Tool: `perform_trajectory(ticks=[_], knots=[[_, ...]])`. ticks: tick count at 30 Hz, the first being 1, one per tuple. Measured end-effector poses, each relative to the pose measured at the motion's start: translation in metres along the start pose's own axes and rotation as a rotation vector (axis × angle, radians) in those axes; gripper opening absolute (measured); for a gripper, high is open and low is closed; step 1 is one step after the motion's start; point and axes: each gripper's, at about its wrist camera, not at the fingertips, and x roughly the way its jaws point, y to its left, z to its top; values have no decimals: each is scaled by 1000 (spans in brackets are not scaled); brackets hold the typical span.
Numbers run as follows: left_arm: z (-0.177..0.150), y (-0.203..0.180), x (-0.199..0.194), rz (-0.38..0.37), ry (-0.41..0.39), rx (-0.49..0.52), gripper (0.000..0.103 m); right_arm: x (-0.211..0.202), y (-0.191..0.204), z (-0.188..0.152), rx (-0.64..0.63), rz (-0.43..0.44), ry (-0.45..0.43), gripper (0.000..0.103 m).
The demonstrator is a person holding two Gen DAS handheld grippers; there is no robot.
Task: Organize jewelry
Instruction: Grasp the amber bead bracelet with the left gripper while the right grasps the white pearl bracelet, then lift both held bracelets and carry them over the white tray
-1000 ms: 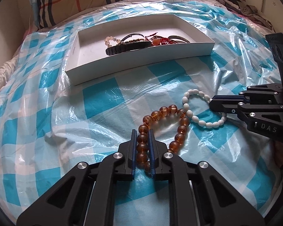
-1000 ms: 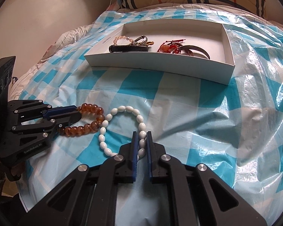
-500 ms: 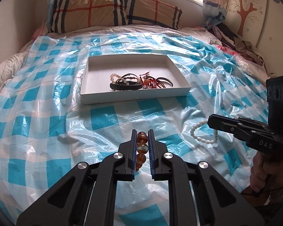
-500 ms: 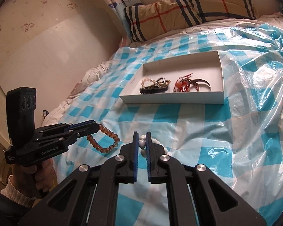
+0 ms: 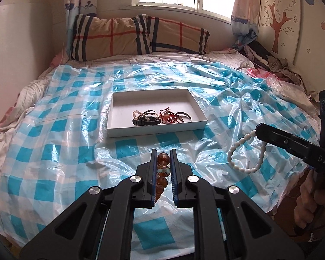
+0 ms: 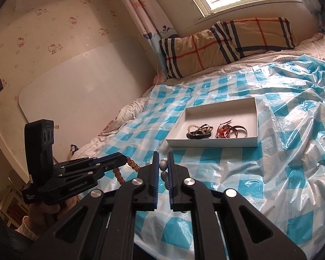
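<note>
Above the sheet (image 5: 54,151) now: both bracelets (image 5: 162,169).

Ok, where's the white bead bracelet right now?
The white bead bracelet hangs from the right hand-held gripper, off the checked plastic sheet. In the left wrist view it is on the right, nearer than the white box.

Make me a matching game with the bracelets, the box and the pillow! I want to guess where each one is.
Things:
1. amber bead bracelet
2. white bead bracelet
3. black braided bracelet
4. plaid pillow

Places:
A. lying inside the white box
B. at the head of the bed, under the window
C. pinched in the left hand-held gripper
D. hanging from the right hand-held gripper

Pairs: 1-C, 2-D, 3-A, 4-B
</note>
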Motion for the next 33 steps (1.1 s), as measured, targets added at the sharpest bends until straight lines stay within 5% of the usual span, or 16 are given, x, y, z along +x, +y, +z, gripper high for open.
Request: perform_trajectory(ticks=[33], knots=[[8, -4, -66, 28, -112, -1, 11, -45, 51, 5, -71, 61, -84, 8]])
